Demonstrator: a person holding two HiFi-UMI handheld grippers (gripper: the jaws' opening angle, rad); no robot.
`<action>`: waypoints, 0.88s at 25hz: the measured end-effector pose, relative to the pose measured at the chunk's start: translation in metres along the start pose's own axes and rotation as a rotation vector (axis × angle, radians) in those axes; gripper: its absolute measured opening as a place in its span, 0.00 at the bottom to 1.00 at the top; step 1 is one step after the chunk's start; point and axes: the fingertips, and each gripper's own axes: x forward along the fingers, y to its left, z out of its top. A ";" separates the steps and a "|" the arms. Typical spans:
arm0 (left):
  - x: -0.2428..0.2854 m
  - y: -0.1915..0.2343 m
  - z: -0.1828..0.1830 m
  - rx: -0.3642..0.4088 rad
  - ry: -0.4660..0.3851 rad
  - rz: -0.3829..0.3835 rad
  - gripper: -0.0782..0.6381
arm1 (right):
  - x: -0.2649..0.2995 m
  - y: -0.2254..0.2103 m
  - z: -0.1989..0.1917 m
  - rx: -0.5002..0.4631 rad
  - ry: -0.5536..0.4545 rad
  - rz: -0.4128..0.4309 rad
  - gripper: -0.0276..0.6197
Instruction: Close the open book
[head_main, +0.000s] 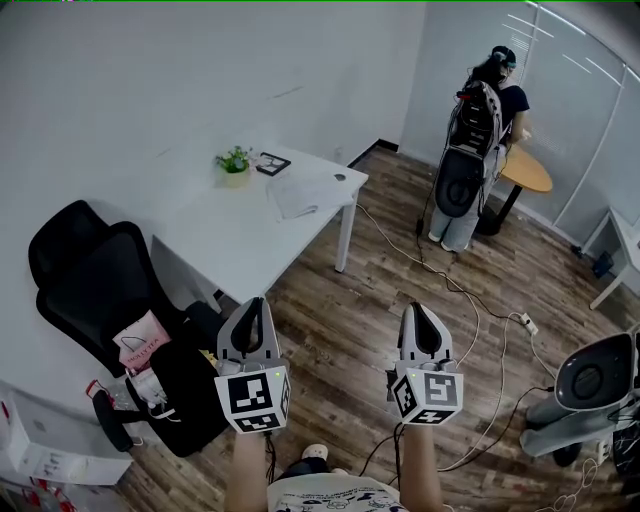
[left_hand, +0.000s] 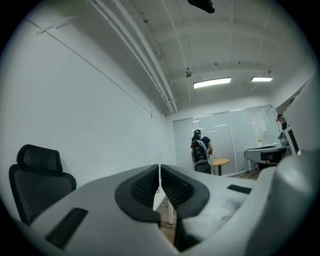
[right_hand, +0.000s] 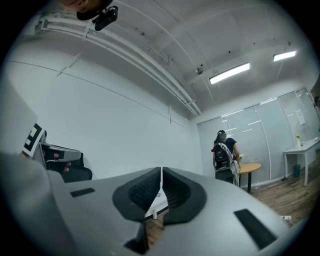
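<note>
Left gripper (head_main: 256, 306): the jaws were seen shut, ribbed pads pressed together, with nothing caught between them. It was carried level and pointed out across the room. The same was noted from the left gripper view, where only wall and far room were seen past the closed tips.

Right gripper (head_main: 421, 310): the jaws were likewise found closed and empty, and it was held level beside the left one, the two well apart from each other. Both were held out over bare wooden floor (head_main: 340, 330), touching nothing.

Beyond the grippers, a white table (head_main: 225, 240) was recorded ahead and a little to the left, near the wall. The book (head_main: 297, 195) was seen on its far half, pale pages spread, so it was judged to be lying open; finer detail was too small to make out. A small plant pot (head_main: 234, 166) and a black tile (head_main: 272, 164) were noted near it at the back of the table. A black office chair (head_main: 90, 270) was recorded to the left of the table. A person (head_main: 480, 130) was noted far off at a round table (head_main: 527, 171), with cables (head_main: 470, 300) trailing across the floor.

Progress: nothing of the task was judged done. The book had not been reached or touched, and no cover had been lifted. The whole of the approach to the table was judged to be left, then the opening of a gripper or a push with closed tips, and the folding of one half over the other.
</note>
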 end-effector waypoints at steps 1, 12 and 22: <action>0.002 0.002 -0.001 0.001 0.000 0.000 0.15 | 0.002 0.001 -0.001 -0.005 0.002 0.002 0.09; 0.024 0.024 -0.014 0.002 -0.010 -0.034 0.15 | 0.028 0.023 -0.022 0.000 0.027 -0.014 0.09; 0.050 0.028 -0.022 -0.028 0.007 -0.056 0.27 | 0.050 0.022 -0.028 -0.003 0.049 -0.021 0.09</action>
